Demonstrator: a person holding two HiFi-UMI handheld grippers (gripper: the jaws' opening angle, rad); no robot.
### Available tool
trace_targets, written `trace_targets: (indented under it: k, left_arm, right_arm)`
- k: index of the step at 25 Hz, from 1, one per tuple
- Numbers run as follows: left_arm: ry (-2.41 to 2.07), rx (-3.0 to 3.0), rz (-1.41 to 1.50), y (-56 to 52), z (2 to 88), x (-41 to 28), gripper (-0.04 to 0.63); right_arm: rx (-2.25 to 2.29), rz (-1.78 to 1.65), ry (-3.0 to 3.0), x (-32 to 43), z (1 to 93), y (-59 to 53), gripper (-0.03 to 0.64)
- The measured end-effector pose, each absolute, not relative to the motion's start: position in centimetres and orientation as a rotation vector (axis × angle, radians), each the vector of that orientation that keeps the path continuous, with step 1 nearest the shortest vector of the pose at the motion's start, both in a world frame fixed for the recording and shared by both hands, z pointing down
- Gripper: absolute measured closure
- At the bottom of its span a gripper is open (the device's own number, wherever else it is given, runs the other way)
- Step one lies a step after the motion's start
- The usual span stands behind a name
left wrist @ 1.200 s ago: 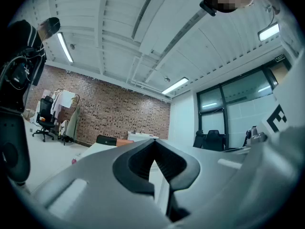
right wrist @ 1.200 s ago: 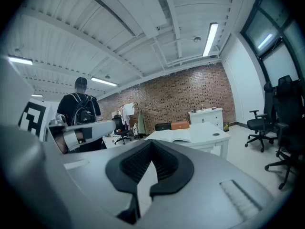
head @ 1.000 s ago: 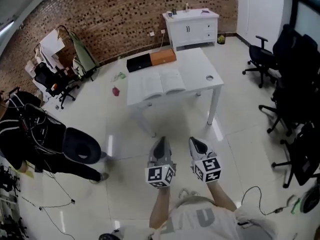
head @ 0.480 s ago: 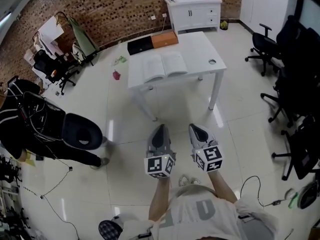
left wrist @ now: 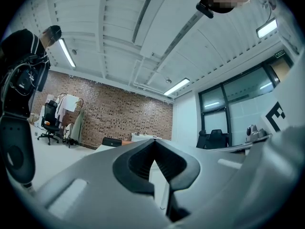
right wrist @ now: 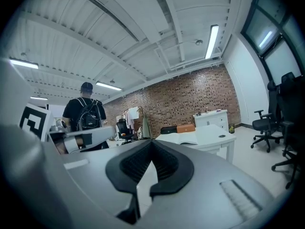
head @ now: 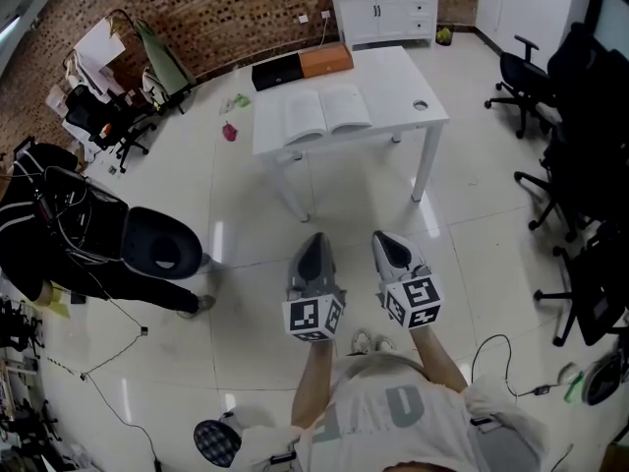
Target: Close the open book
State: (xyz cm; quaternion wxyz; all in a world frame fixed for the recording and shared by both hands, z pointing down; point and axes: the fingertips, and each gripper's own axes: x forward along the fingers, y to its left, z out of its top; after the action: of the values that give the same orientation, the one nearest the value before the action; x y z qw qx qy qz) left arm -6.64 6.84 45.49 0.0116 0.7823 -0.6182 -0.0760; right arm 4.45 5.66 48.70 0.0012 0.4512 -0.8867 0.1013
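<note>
Print on book (head: 327, 113) illegibly small

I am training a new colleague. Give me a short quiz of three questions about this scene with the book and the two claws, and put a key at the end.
1. True or false: the book on the white table lies open.
2. Choose one: what lies right next to the black box at the far edge of the table?
A. an orange box
B. a green box
C. a blue box
3. Fill in the word: the left claw and the right claw hold nothing, and the jaws of both are ____ (open or shut).

Key: 1 true; 2 A; 3 shut.
</note>
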Motion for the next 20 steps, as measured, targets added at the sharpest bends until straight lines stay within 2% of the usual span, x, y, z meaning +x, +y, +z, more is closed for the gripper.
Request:
trace_targets:
  k: [10,20]
  left_arm:
    - [-1.939,2.411,-0.257,7.0,46.2,-7.9,0.581]
    - [-1.956,2.391,-0.307,6.0,45.8,-12.4,0.581]
  right_arm:
    - [1.390,0.301,-2.791,3.7,48.8,5.8,0.612]
    - [1.312,0.365,-2.824,-0.9,48.9,5.0,0.612]
